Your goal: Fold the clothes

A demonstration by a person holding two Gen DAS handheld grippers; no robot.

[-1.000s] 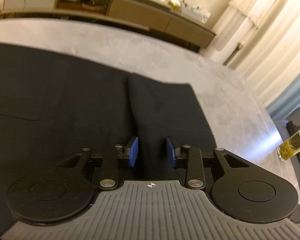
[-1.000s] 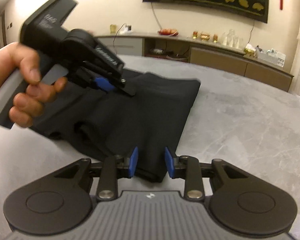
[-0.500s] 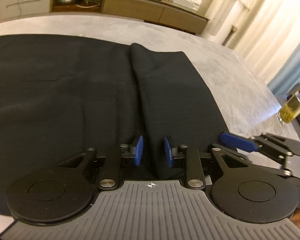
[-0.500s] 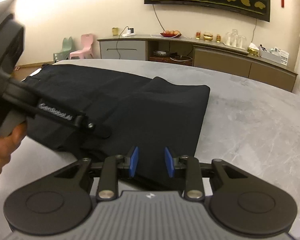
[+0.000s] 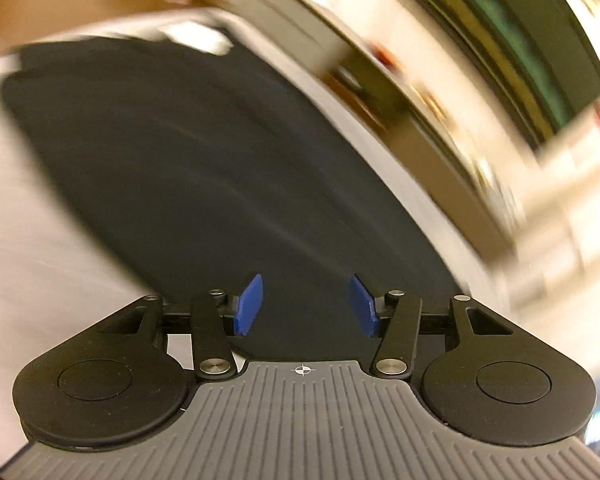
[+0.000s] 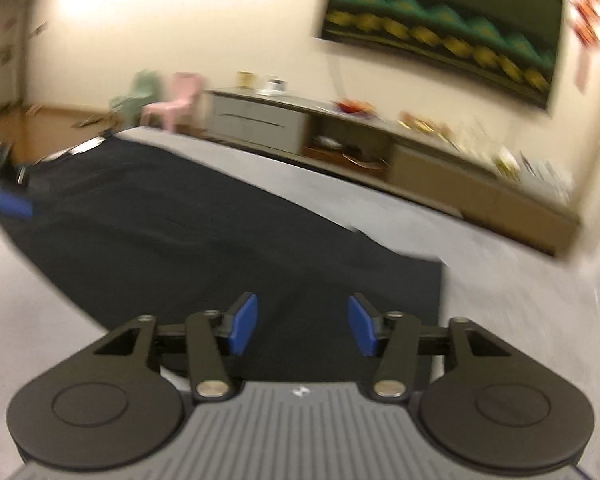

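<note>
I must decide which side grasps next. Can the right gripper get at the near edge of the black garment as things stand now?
Probably yes. The right gripper is open, and the black garment lies flat on the grey table right before its fingers, with nothing between. The view is blurred.

The right claw [image 6: 302, 327], blue pads apart, hovers over black clothes [image 6: 228, 236] spread on a grey table [image 6: 500, 280].

1. My tabletop [image 6: 480, 280] is grey and marbled.
2. A long low sideboard [image 6: 440, 172] runs along the far wall, with small items on top too blurred for me to name.
3. Above it hangs a dark picture [image 6: 444, 28] with green and yellow bands.
4. A pink chair [image 6: 176, 100] and a green chair [image 6: 138, 92] stand side by side at the sideboard's left end.
</note>
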